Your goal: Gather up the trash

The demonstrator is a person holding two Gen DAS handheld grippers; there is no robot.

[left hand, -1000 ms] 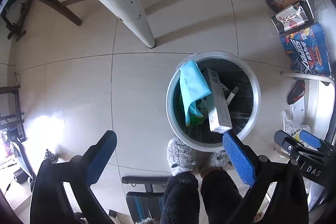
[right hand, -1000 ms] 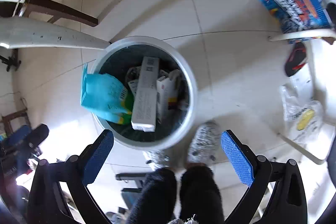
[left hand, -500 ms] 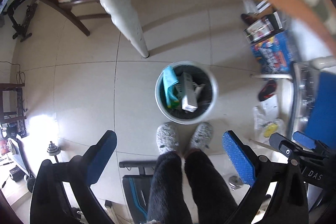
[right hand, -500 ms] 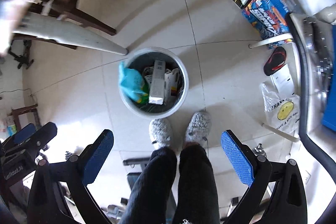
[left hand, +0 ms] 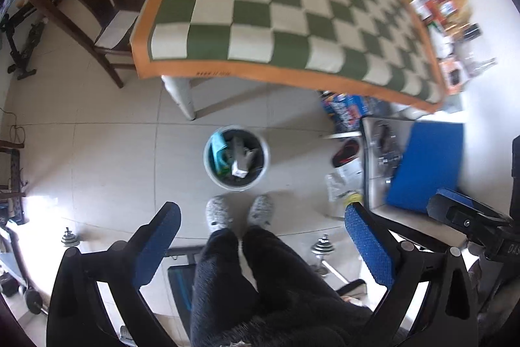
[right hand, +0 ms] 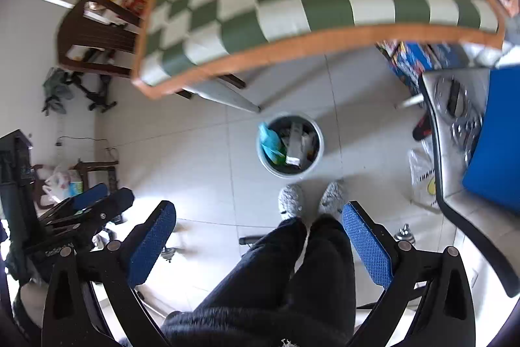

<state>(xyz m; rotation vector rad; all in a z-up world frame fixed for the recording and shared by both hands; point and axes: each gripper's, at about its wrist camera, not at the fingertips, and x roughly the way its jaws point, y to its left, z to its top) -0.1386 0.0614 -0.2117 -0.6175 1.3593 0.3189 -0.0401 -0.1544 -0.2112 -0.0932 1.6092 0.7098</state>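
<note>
- My left gripper (left hand: pixel 261 244) was spread wide with nothing between its blue pads, held high over the floor; my right gripper (right hand: pixel 258 241) was just as wide apart and also held nothing.
- The bin (left hand: pixel 236 157) stood on the tiled floor far below both grippers, just in front of my slippers (left hand: pixel 219 213), with a teal packet (left hand: pixel 218 148) and a long white box (left hand: pixel 240 159) sticking out of it among other trash.
- My dark trouser legs (right hand: pixel 292 275) filled the space between the fingers in both views.
- The checkered table (left hand: pixel 292 8) reached over the floor beyond the bin, one white leg (left hand: pixel 182 96) coming down near it; a dark wooden chair (left hand: pixel 81 5) stood to its left.
- A blue pad (left hand: pixel 425 165) lay on a surface to the right.
- The clutter along the table's right edge (left hand: pixel 445 21) was too blurred for me to name.
</note>
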